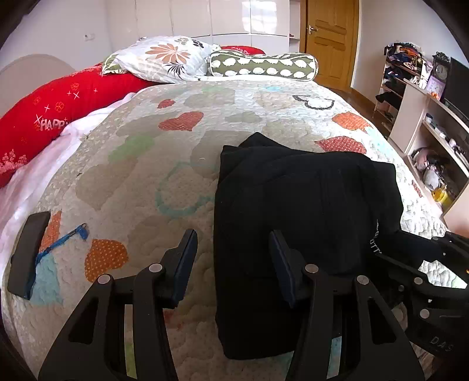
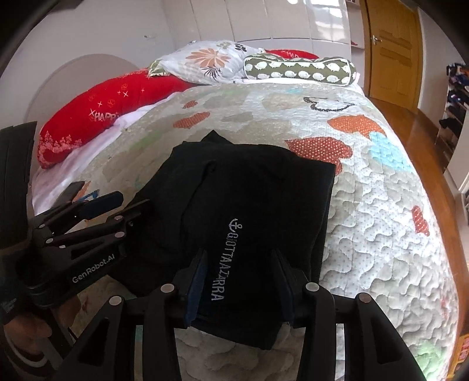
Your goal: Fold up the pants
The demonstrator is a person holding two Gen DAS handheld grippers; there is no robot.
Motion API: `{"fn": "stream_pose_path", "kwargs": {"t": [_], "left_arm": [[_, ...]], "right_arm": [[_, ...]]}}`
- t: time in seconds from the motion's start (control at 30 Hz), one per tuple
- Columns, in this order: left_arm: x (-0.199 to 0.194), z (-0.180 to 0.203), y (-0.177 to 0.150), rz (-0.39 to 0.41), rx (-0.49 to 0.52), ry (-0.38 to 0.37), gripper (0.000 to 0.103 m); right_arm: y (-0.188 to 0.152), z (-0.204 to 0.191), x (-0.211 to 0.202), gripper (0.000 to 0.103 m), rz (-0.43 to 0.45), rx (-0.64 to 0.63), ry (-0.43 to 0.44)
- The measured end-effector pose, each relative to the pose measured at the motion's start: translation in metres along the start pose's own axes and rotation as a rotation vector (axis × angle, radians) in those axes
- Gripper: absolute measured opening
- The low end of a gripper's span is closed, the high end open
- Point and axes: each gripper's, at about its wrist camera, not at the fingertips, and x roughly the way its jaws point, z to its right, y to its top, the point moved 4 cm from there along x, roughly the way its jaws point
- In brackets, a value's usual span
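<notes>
The left gripper (image 1: 233,263) tilts down over the near left edge of the folded black pants (image 1: 293,219), jaws parted, one finger off the cloth and one above it. The right gripper (image 2: 240,281) tilts down over the pants' near right part, jaws parted either side of the lettering.

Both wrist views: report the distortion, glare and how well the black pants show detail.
Left wrist view: fisheye bends the quilted bedspread into a dome, corners vignetted black; glare on the white wardrobe doors. Right wrist view: same bulge; black pants lose fold detail, only the white lettering reads sharply.
</notes>
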Motion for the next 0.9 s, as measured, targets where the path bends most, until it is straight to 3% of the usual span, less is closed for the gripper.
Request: {"fn": "stream_pose_path", "kwargs": {"t": [0.43,0.57,0.9], "left_arm": [[-0.020,0.002,-0.001,0.024,-0.011,-0.009,0.050],[-0.015,0.005,-0.005,0.016,0.002,-0.002,0.051],[-0.019,0.005,-0.004,0.027,0.000,0.005,0.050]], "right_arm": [[0.018,-0.008,-0.028,0.044,0.056,-0.003,-0.001],[0.008,-0.004,-0.007,0.045,-0.014,0.012,-0.009],[0.009,-0.003,-0.015,0.046,0.009,0.023,-0.002]]}}
